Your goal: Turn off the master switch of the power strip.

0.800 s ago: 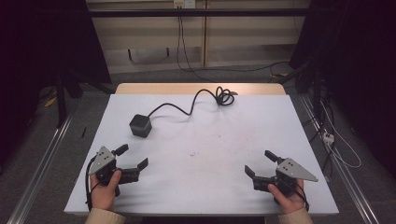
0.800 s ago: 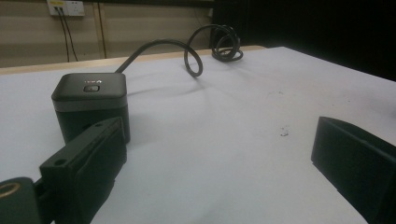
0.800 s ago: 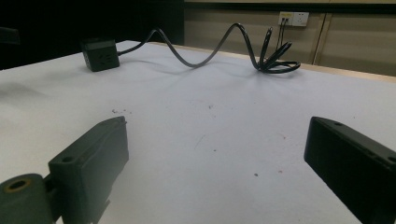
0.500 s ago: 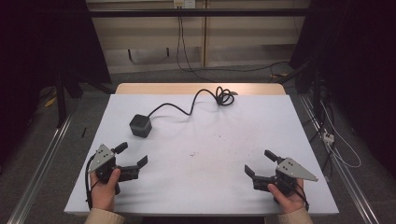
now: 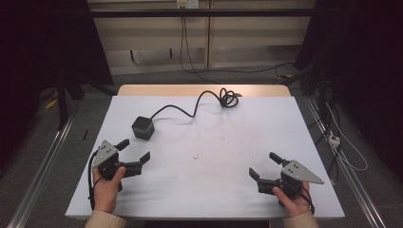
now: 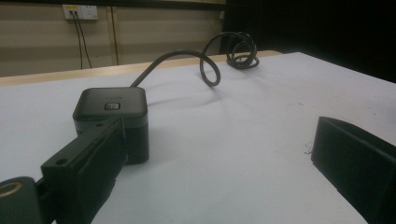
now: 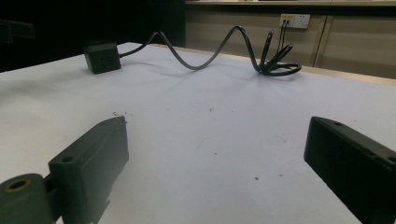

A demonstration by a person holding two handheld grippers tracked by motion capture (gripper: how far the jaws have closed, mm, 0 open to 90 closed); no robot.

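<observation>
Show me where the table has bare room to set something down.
Widest free patch: the white table between the left gripper and right gripper, running to the far right corner. Crowded: the far left, where the black cube sits near the left gripper and its cable snakes to a coil at the far edge.

The left gripper (image 5: 134,150) is creeping forward across the table (image 5: 223,142), nearing the black cube (image 5: 142,127); 1 jaw is now reaching just beside it, jaws spread.
</observation>
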